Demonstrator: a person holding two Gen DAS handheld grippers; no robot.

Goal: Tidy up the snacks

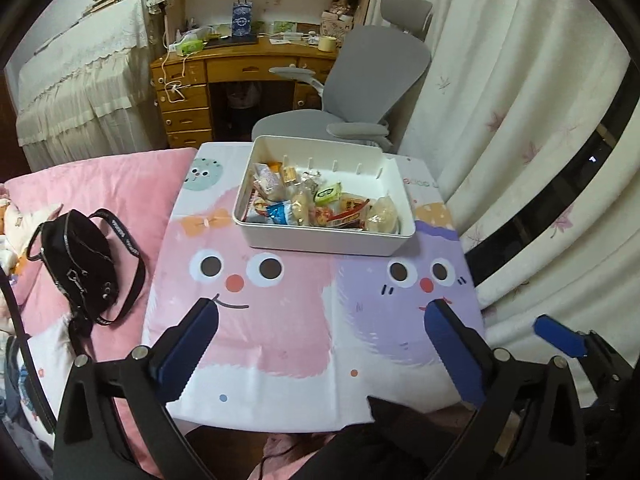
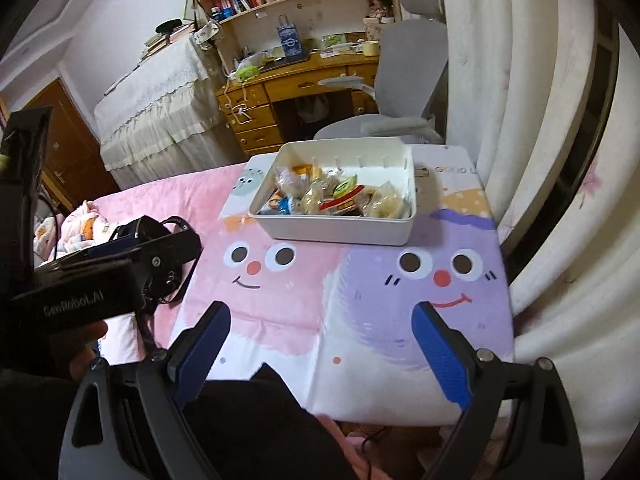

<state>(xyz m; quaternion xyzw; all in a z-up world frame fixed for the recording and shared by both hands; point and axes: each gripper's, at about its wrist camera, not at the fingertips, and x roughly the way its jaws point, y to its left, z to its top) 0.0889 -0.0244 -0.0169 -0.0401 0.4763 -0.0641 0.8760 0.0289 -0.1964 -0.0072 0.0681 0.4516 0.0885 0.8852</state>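
A white box [image 1: 320, 240] [image 2: 332, 236] stands at the far side of a cartoon-print mat [image 1: 280, 320] [image 2: 360, 300] and holds several wrapped snacks [image 1: 316, 200] [image 2: 340, 198]. My left gripper [image 1: 322, 308] is open and empty over the near part of the mat, well short of the box. My right gripper [image 2: 322, 312] is open and empty, also near the mat's front edge. A blue fingertip of the right gripper shows at the right of the left wrist view [image 1: 558, 334]. The left gripper's body shows at the left of the right wrist view [image 2: 120, 264].
A black handbag [image 1: 80, 268] lies on the pink bedding [image 1: 100, 184] left of the mat. A grey office chair [image 1: 360, 92] [image 2: 400, 80] and a wooden desk [image 1: 240, 68] stand behind the box. Curtains [image 1: 500, 120] hang along the right.
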